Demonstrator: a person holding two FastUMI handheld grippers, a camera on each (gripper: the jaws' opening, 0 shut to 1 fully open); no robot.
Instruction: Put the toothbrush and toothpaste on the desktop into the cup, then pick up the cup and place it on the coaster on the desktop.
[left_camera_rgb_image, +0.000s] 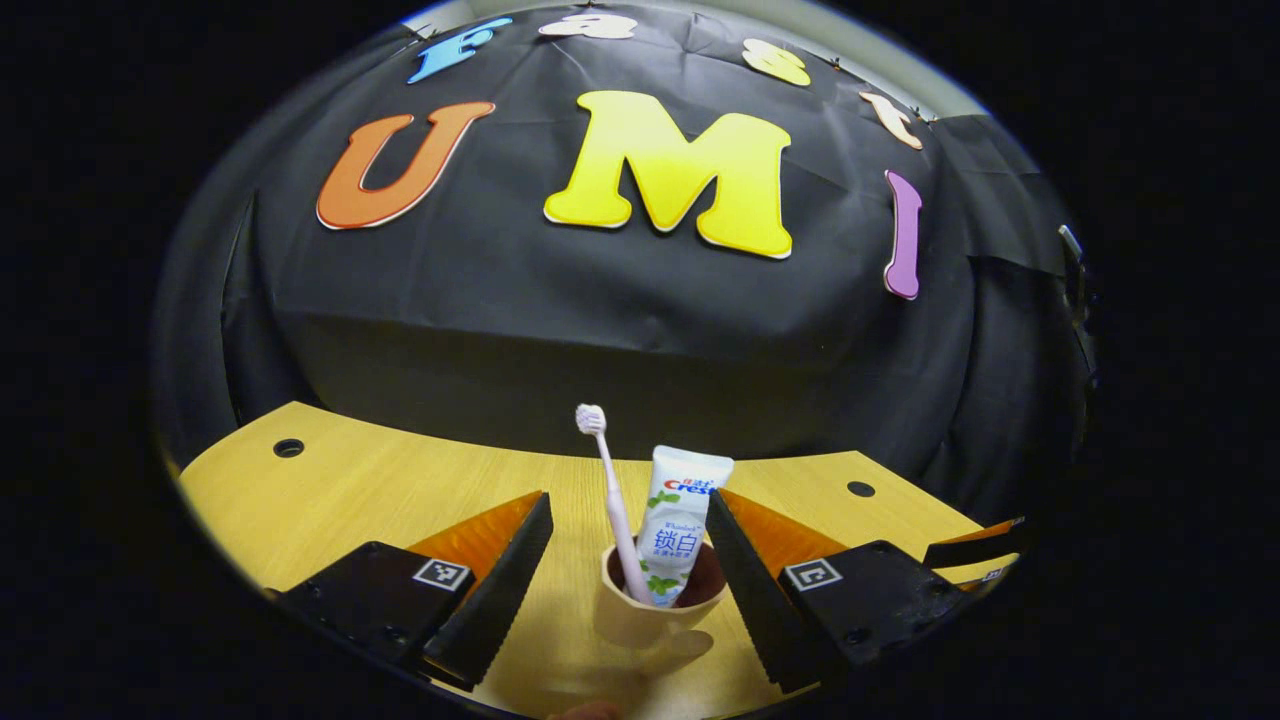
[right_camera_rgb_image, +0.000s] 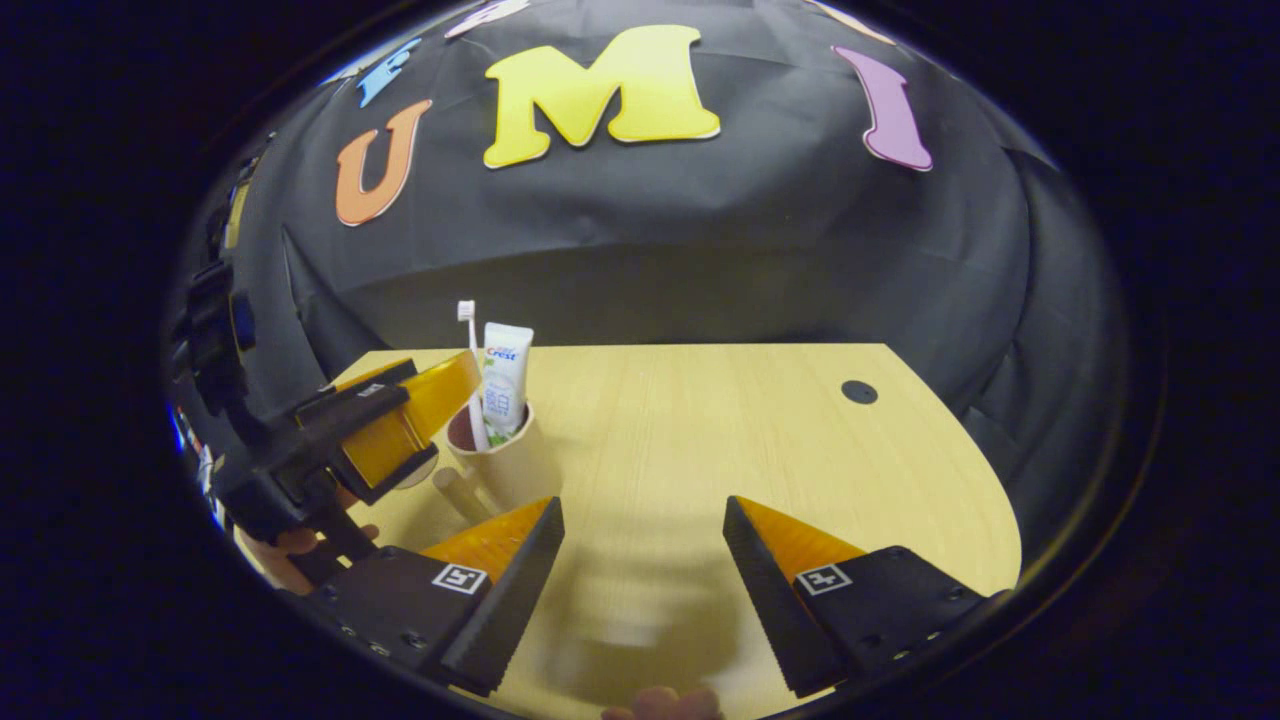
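The wooden desktop (right_camera_rgb_image: 700, 430) runs out ahead of both my pairs of fingers, pale and bare past my right pair. My left gripper (left_camera_rgb_image: 628, 570) is the one at work: its fingers are spread wide, one on each side of the cup (left_camera_rgb_image: 650, 615), and neither looks to be touching the wall yet. In the right gripper view that same gripper (right_camera_rgb_image: 400, 420) reaches in alongside the cup (right_camera_rgb_image: 505, 465), with the hand (right_camera_rgb_image: 300, 545) that carries it below.

My right gripper (right_camera_rgb_image: 640, 570) hangs with its fingers spread too, nothing between them but table; the cup stands ahead and off to their left.

The cup sits upright between my left fingers, its handle turned toward me. Standing in it are the toothpaste (left_camera_rgb_image: 678, 535), leaning toward my right finger, and the thinner toothbrush (left_camera_rgb_image: 610, 500), bristles up, leaning toward my left. So I judge the loading done and the step in hand to be taking hold of the cup.

To do it well I should close on the cup body below the rim, squarely, so neither finger nudges it sideways or catches the tube, which already rises close beside my right finger. Then lift straight and keep it level, for both tall things could tip out. I cannot make out the coaster from here.
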